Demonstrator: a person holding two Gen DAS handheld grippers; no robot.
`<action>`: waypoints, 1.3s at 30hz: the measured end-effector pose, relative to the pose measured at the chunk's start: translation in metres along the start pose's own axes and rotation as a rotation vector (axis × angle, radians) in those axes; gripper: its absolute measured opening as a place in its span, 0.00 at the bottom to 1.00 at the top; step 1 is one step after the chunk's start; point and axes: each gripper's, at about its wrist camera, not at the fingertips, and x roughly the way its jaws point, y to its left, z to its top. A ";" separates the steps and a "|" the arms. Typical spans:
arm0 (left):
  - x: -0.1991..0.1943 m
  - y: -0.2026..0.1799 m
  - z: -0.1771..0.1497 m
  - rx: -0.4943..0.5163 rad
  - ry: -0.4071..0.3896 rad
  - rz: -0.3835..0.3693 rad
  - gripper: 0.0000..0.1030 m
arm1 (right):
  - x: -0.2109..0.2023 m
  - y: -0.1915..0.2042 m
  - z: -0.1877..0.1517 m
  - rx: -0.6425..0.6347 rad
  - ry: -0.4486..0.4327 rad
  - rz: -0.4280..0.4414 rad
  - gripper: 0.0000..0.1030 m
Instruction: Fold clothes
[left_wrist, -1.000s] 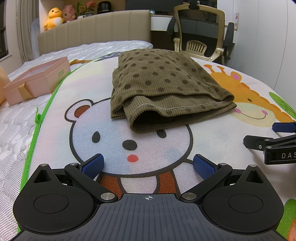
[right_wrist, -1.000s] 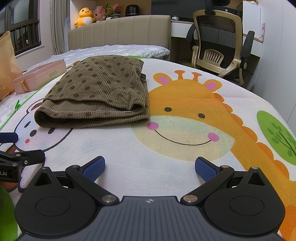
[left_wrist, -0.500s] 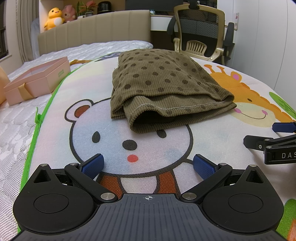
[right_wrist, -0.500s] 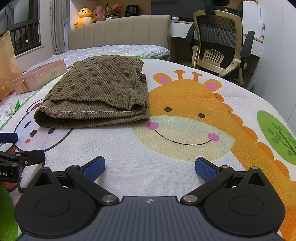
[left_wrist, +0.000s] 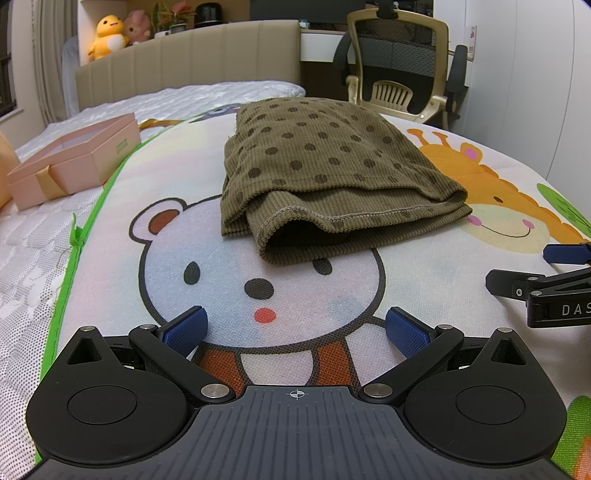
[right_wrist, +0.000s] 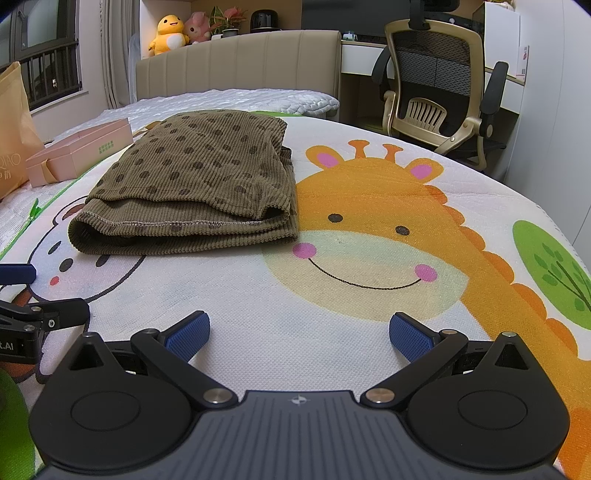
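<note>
Olive dotted garment (left_wrist: 332, 181) lies folded ahead of both empty, wide-spread tools (left_wrist: 295, 328) (right_wrist: 299, 332).

olive dark-dotted garment (left_wrist: 325, 173), pink box (left_wrist: 74, 158)

- An olive-brown ribbed corduroy garment with dark brown polka dots (left_wrist: 325, 166) lies folded into a compact rectangular bundle of several layers on the cartoon-printed mat
- Its near edge shows a light-stitched hem with an open pocket of fabric beneath
- It rests flat, covering the top of the bear's head, just beside the giraffe's face (right_wrist: 199, 184)
</note>
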 end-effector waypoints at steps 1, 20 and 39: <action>0.000 0.000 0.000 0.000 0.000 0.001 1.00 | 0.000 0.000 0.000 -0.002 0.000 -0.001 1.00; -0.001 0.001 0.000 -0.006 0.001 0.005 1.00 | -0.001 0.001 0.000 -0.002 -0.004 0.002 1.00; 0.000 0.001 0.000 -0.007 0.001 0.004 1.00 | -0.002 0.002 -0.001 -0.003 -0.004 0.002 1.00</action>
